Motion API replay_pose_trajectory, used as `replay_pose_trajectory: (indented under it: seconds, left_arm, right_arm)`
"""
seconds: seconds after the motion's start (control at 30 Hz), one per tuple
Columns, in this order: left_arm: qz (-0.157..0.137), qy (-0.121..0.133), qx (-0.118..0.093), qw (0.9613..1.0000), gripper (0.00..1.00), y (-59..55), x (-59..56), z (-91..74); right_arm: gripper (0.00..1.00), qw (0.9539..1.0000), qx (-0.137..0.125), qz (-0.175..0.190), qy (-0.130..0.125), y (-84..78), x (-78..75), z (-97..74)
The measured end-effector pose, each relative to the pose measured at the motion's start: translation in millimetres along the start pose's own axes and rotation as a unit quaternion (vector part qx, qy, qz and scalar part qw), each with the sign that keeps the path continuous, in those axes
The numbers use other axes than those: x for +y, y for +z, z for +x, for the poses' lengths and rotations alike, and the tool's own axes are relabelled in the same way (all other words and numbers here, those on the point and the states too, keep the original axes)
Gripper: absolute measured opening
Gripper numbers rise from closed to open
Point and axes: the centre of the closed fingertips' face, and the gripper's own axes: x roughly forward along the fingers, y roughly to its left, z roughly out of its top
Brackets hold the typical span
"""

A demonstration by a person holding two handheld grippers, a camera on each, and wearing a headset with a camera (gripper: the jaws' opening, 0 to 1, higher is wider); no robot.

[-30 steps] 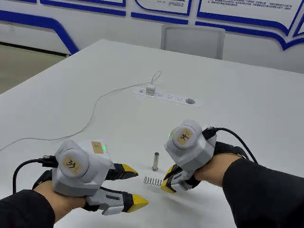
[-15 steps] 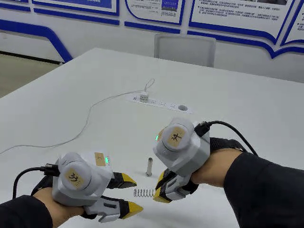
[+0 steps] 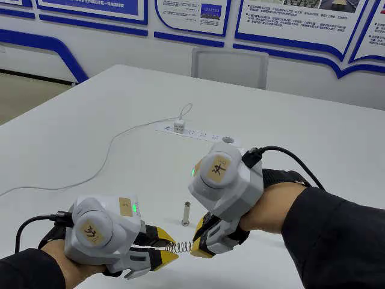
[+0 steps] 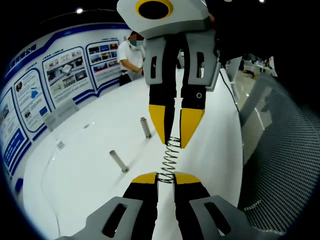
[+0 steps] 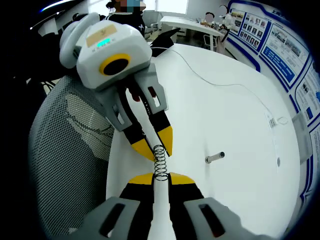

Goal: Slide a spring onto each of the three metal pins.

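A small coil spring (image 3: 180,247) hangs in the air just above the white table (image 3: 90,132), stretched between my two grippers. My right gripper (image 3: 197,244) is shut on its right end. My left gripper (image 3: 166,247) grips the left end between its yellow tips. In the left gripper view the spring (image 4: 170,157) runs from my left gripper (image 4: 166,179) up to the right gripper (image 4: 174,140). The right gripper view has the spring (image 5: 160,162) between my right gripper (image 5: 161,179) and the left gripper (image 5: 157,150). One metal pin (image 3: 186,214) stands upright just behind the spring. Two pins (image 4: 119,161) (image 4: 145,127) show on the table.
A white power strip (image 3: 204,135) with a plug (image 3: 178,126) lies mid-table, its thin cable (image 3: 108,159) trailing left. A grey chair (image 3: 230,65) stands at the far edge. A mesh chair back (image 5: 65,150) is close to the near edge.
My left gripper has moved right to the spring's free end and its jaws have closed in on it. The right gripper kept hold of the spring, drifting slightly left.
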Motion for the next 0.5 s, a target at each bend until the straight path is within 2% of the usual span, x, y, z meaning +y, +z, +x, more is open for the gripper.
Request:
replay_pose_trajectory:
  seconds: [0.5]
  left_arm:
    - [-0.016, -0.004, -0.007, 0.9998, 0.11, 2.3, -1.3, -1.3]
  right_arm:
    - [0.11, 0.9984, -0.054, -0.012, -0.009, 32.8, 1.3, -8.2]
